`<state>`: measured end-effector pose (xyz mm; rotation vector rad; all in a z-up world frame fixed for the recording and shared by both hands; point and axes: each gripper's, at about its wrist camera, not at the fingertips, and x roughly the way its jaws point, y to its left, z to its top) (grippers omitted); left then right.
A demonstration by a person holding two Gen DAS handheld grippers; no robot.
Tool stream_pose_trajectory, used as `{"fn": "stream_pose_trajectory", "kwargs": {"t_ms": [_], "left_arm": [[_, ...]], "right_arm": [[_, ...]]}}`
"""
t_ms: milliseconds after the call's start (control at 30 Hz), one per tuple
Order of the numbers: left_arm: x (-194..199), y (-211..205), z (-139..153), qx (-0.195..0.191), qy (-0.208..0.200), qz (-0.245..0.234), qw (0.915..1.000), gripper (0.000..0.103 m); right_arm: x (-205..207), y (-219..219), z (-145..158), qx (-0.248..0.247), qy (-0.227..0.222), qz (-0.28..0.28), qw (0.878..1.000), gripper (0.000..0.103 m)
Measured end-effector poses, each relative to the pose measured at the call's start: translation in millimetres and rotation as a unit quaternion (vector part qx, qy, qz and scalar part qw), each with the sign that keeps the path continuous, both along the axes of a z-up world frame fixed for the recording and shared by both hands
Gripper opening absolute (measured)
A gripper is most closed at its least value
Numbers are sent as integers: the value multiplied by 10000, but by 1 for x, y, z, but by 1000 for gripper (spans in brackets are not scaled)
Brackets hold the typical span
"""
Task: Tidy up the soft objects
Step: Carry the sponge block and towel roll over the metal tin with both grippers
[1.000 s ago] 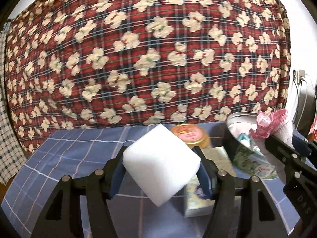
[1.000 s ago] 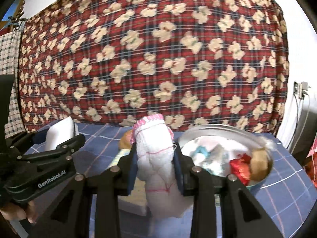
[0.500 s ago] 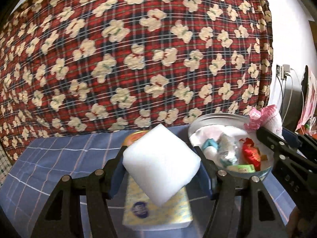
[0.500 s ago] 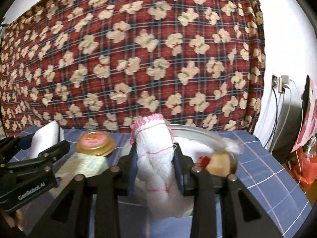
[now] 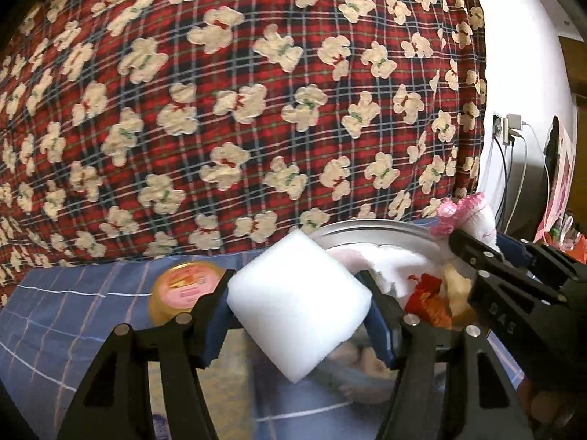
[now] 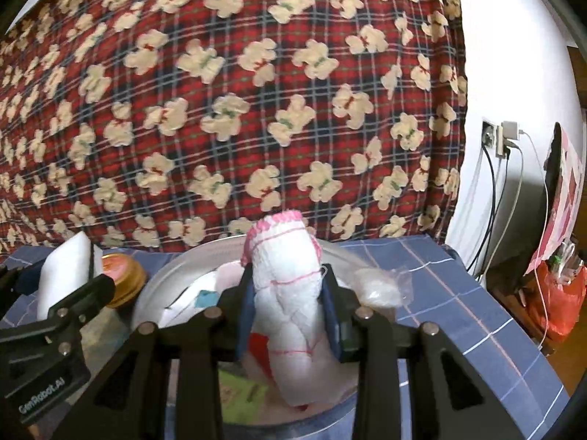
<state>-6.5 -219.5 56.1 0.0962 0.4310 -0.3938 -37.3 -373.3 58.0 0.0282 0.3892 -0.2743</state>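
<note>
My left gripper [image 5: 297,315] is shut on a white foam block [image 5: 298,302] and holds it just above the near left edge of a round metal bowl [image 5: 374,224]. My right gripper [image 6: 288,311] is shut on a rolled white cloth with pink trim [image 6: 286,293] and holds it over the same bowl [image 6: 165,271]. The bowl holds several soft items: white cloth, a red piece, a tan piece. The foam block shows in the right wrist view [image 6: 66,271] at far left. The right gripper with the cloth [image 5: 473,216] shows at the right of the left wrist view.
A gold-lidded jar with a pink label [image 5: 185,288] stands left of the bowl on the blue checked tablecloth [image 5: 73,304]. A red plaid bear-print blanket [image 5: 238,110] rises behind. A clear plastic bag [image 6: 378,286] lies on the bowl's right rim. Wall socket and cables [image 6: 495,139] are at right.
Both grippers have moved right and forward, from beside the bowl to over it. The flat packet under the left gripper has slid out of clear view. Both grips are unchanged.
</note>
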Motion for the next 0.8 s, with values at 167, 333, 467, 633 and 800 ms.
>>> {"fn": "stream_pose_trajectory", "kwargs": {"t_ms": [167, 333, 467, 633, 800], "left_arm": [[13, -23, -9, -61, 174, -106, 9998, 66], [27, -40, -17, -103, 353, -175, 9992, 66], [39, -50, -20, -101, 442, -155, 9989, 66], [52, -58, -29, -92, 611, -99, 9980, 66], [60, -67, -36, -82, 745, -85, 9972, 66]], "right_arm": [[17, -21, -3, 36, 87, -171, 9998, 33], [36, -31, -7, -23, 243, -237, 9994, 33], [50, -34, -9, -125, 349, -273, 9989, 33], [65, -42, -10, -204, 461, -423, 9978, 33], [73, -47, -16, -179, 541, -349, 9978, 33]]}}
